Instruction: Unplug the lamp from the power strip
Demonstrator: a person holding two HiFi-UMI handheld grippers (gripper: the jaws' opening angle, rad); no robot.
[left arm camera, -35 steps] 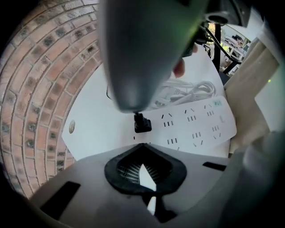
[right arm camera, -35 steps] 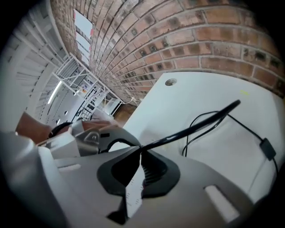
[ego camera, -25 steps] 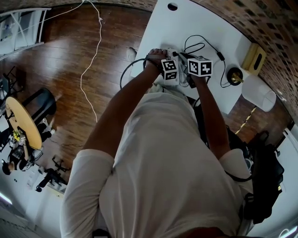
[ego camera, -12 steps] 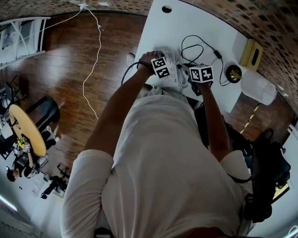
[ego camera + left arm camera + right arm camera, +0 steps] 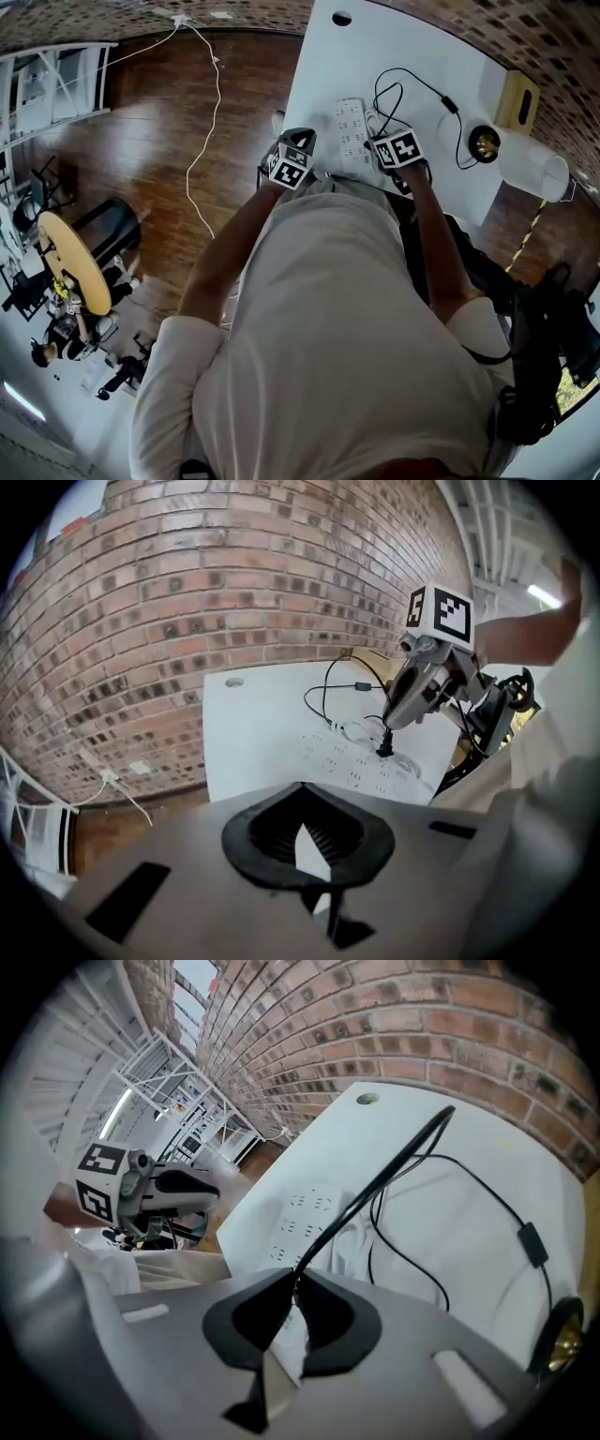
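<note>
While my right gripper [image 5: 292,1283] pinches the lamp's plug [image 5: 384,750] right at the power strip [image 5: 349,131], its jaws just easing apart, the strip runs lengthwise away from me; my left gripper [image 5: 302,817], closed on nothing, hangs off the table [image 5: 412,47] edge, farther from it
</note>
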